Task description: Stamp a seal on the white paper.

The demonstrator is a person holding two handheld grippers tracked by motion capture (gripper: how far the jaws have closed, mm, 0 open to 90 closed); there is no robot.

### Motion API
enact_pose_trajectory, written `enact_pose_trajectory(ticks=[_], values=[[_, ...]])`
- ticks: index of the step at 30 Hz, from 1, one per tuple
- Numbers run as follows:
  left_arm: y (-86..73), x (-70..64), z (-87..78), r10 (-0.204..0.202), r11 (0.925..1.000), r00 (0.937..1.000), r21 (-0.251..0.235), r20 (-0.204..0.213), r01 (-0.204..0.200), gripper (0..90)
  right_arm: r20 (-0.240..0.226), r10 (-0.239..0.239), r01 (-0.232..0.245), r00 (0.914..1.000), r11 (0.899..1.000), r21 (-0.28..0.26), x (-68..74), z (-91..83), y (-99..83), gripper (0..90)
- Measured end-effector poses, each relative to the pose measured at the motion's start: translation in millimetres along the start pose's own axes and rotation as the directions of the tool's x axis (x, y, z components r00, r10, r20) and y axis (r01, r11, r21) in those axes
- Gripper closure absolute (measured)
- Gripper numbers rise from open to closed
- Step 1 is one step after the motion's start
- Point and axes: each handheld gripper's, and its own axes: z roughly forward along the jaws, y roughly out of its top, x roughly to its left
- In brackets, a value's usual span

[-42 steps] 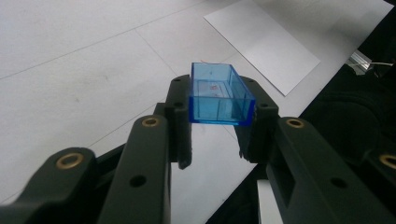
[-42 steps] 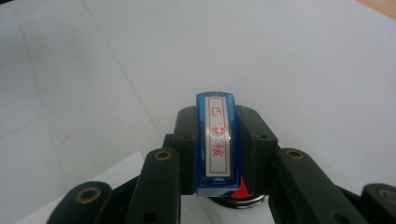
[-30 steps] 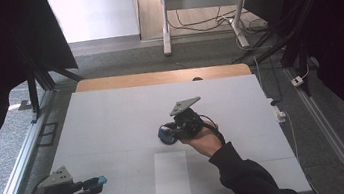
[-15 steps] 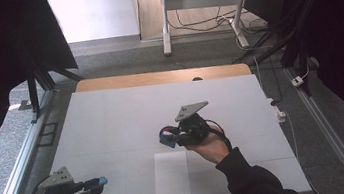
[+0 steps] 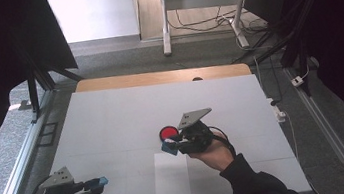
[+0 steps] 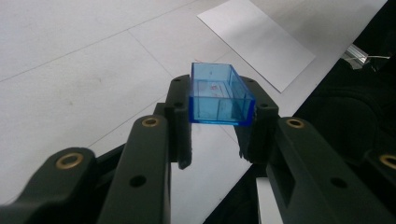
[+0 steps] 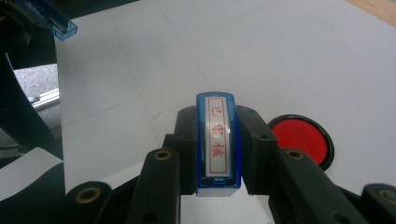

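The right gripper (image 5: 172, 145) clamped the stamp (image 7: 218, 144), ink pad (image 5: 167, 132) at its 12 o'clock; the left gripper (image 5: 98, 182) kept the blue cap (image 6: 218, 95) pinched aside, probably for inking.

Both grippers are black. The left gripper (image 5: 101, 180) and the right gripper (image 5: 167, 147) each carry a flat grey plate with three corners on top. Up close, the jaws look chunky and dark, with round brass rings set in them (like little gold buttons) and small holes beside. A thin black cable loops from each gripper. The person's right arm wears a dark sleeve (image 5: 252, 185).
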Motion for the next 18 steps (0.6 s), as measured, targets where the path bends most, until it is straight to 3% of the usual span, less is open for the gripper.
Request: enact_pose_trajectory(ticks=[10, 18], values=[[-0.3, -0.1, -0.1, -0.003, 1.0000, 1.0000, -0.001, -0.003, 0.003, 68.2, -0.010, 0.004, -0.004, 0.9999, 1.000, 0.020, 6.7, 2.3, -7.1, 71.1], [-0.2, -0.3, -0.1, 0.000, 1.0000, 1.0000, 0.000, -0.003, 0.000, 68.2, 0.009, -0.004, 0.003, 1.0000, 0.999, 0.052, 9.5, 7.3, -12.8, 71.2]])
